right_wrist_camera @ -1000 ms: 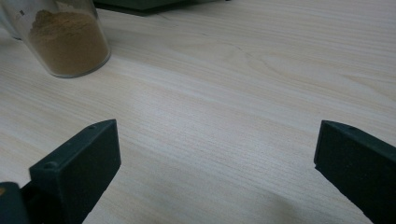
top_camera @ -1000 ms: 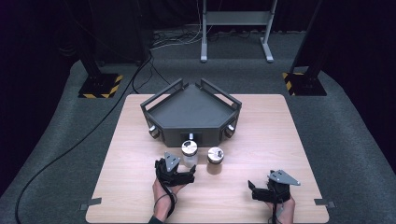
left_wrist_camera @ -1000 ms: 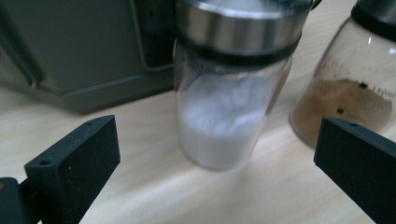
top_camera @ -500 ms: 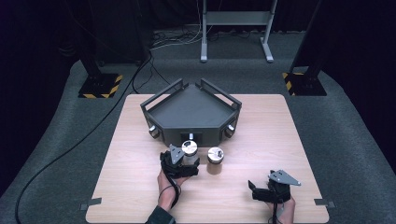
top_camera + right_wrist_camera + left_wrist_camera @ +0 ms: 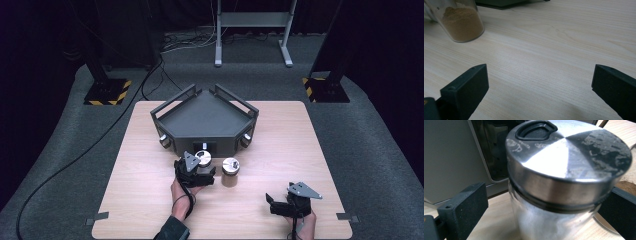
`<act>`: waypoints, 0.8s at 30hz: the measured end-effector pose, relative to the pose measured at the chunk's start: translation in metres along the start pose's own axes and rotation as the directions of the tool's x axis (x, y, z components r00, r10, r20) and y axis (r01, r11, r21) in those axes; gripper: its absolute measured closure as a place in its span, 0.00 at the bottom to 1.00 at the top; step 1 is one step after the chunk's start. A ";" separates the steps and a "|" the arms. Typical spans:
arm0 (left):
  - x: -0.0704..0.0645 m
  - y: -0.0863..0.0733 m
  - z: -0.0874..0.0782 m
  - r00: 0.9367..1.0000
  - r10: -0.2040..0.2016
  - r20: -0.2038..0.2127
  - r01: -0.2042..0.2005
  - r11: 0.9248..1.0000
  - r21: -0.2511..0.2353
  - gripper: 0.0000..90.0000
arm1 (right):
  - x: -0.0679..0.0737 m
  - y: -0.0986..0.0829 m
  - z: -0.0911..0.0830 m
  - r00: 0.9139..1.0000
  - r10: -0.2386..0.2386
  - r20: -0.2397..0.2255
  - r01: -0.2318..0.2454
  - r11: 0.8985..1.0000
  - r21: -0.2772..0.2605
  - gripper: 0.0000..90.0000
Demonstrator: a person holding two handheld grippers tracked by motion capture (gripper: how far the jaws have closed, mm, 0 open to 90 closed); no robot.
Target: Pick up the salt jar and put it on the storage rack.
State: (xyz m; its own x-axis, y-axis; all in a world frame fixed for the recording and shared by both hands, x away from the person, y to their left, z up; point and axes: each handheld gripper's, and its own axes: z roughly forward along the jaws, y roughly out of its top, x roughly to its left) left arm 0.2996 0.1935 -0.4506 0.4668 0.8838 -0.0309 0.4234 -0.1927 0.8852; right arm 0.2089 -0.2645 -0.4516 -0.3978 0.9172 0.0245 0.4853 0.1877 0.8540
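A glass jar with a brushed steel lid (image 5: 564, 157) stands between the jaws of my left gripper (image 5: 547, 195). The gripper is open: its left jaw is clear of the glass and its right jaw is close beside it. From above, this jar (image 5: 204, 158) sits just in front of the dark grey rack (image 5: 172, 112), with my left gripper (image 5: 200, 169) reaching it from the near side. A second steel-lidded jar (image 5: 230, 169) holding brown powder stands to its right. My right gripper (image 5: 272, 202) rests open near the table's front right, and the brown jar (image 5: 461, 22) lies far ahead of it.
The rack is an angular open tray with handle bars, at the table's middle back. Bare light wood (image 5: 554, 50) lies between my right gripper's jaws (image 5: 539, 77). Black stands and cables are on the floor beyond the table.
My left gripper has moved forward toward the rack, so the steel-lidded jar now stands between its jaws. The right gripper has stayed put.
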 end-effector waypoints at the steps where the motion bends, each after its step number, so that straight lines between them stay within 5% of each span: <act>1: 0.000 0.000 0.001 1.000 -0.003 0.002 0.003 1.000 0.002 0.00 | 0.000 0.000 0.000 1.000 0.000 0.000 0.000 1.000 0.000 0.00; 5: -0.001 0.001 0.003 1.000 -0.007 -0.004 0.007 1.000 0.004 0.02 | -0.001 -0.001 0.000 1.000 0.004 -0.002 -0.004 1.000 -0.003 0.00; 11: 0.000 -0.002 0.004 1.000 -0.013 0.002 0.013 1.000 -0.004 0.20 | -0.001 -0.001 0.000 1.000 0.004 -0.002 -0.004 1.000 -0.004 0.00; 19: 0.002 -0.005 0.004 1.000 -0.011 0.028 0.011 1.000 -0.016 0.33 | 0.000 0.000 0.000 1.000 0.005 0.000 -0.005 1.000 -0.003 0.00; 24: 0.000 -0.005 0.004 1.000 -0.001 0.022 0.001 1.000 -0.018 0.34 | -0.001 0.000 0.000 1.000 0.004 0.000 -0.004 1.000 -0.001 0.00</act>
State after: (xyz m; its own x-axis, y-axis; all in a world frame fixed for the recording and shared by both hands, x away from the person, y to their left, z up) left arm 0.3007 0.1923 -0.4566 0.4832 0.8745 -0.0415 0.4099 -0.1841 0.8933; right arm 0.2090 -0.2651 -0.4517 -0.3960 0.9178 0.0284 0.4862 0.1833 0.8544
